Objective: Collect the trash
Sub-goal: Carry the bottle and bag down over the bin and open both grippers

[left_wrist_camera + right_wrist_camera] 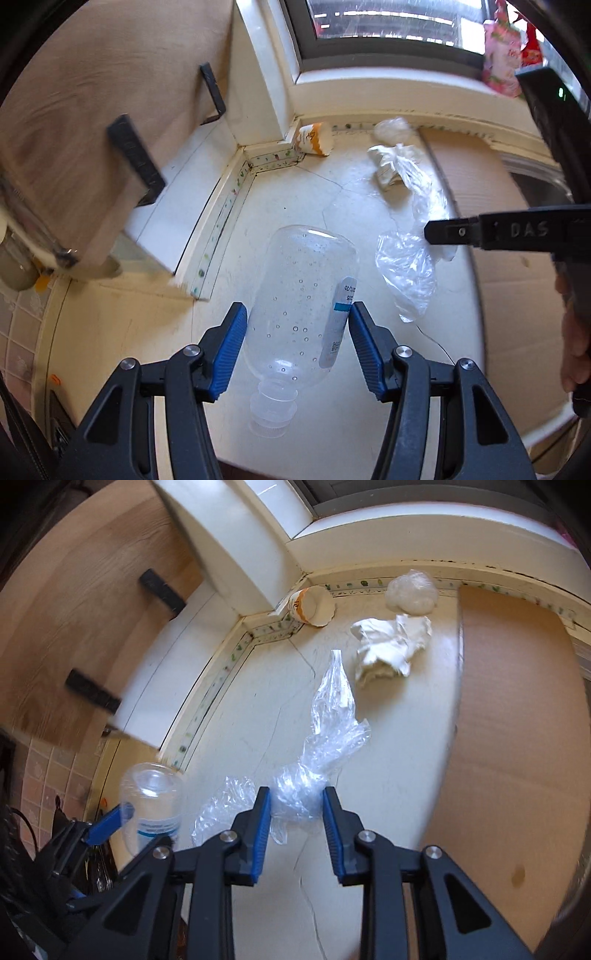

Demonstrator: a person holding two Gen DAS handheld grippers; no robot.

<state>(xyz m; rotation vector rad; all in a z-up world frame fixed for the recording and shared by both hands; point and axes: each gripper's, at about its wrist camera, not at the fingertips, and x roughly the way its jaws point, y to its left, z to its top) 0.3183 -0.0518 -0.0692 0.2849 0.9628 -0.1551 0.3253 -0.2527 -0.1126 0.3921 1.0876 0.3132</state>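
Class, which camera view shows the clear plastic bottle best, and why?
The left wrist view: the clear plastic bottle fills the centre between the left gripper pads, label and neck visible. The right wrist view shows only its blurred base and label at the left edge.

Both wrist views look steeply down (close) at one counter (325, 192).

"DAS" on right gripper (458, 233)

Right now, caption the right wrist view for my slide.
Right claw grips clear bag; left claw holds bottle; cup, crumpled paper remain.
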